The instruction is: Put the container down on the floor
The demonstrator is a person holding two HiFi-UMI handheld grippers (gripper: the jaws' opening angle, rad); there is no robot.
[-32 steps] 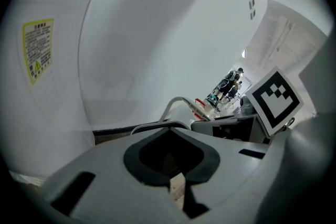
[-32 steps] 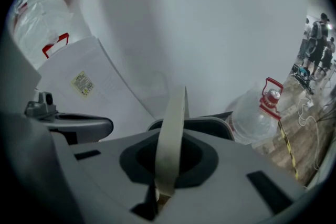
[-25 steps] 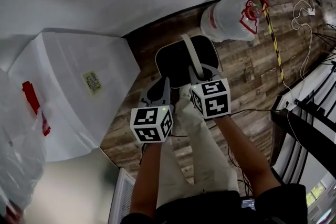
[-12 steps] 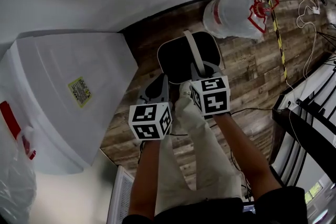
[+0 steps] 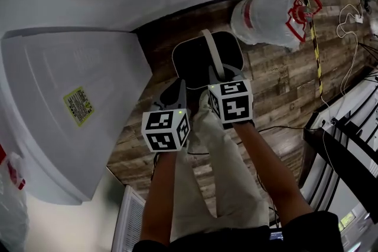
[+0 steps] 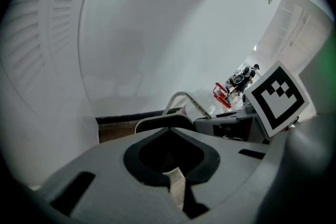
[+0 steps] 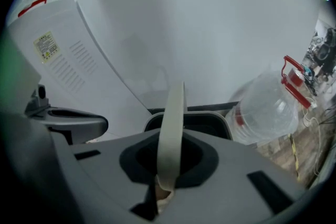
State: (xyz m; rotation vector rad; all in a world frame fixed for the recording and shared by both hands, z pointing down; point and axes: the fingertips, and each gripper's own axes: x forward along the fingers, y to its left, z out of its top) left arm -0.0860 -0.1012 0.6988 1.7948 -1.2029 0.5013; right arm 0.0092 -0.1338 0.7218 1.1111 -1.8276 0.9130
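Your right gripper [image 5: 223, 77] has its jaws clenched on the pale handle [image 7: 171, 128] of the black container [image 5: 195, 62], over the wooden floor [image 5: 277, 85] by the far wall, between the white appliance [image 5: 71, 103] on the left and the water jug [image 5: 263, 15] on the right. Your left gripper [image 5: 176, 94], just beside the right one, has its jaws pressed together on nothing

Yellow rectangular sticker [image 5: 78, 105] on large white plastic panel [image 5: 71, 68]: dark print lines, too small to read. Same sticker in right gripper view [image 7: 45, 45], equally illegible. Left black-and-white marker cube [image 5: 165, 130], right black-and-white marker cube [image 5: 231, 101]: square patterns only, no letters or digits. Red band on clear plastic jug [image 5: 269, 12]: print not legible.
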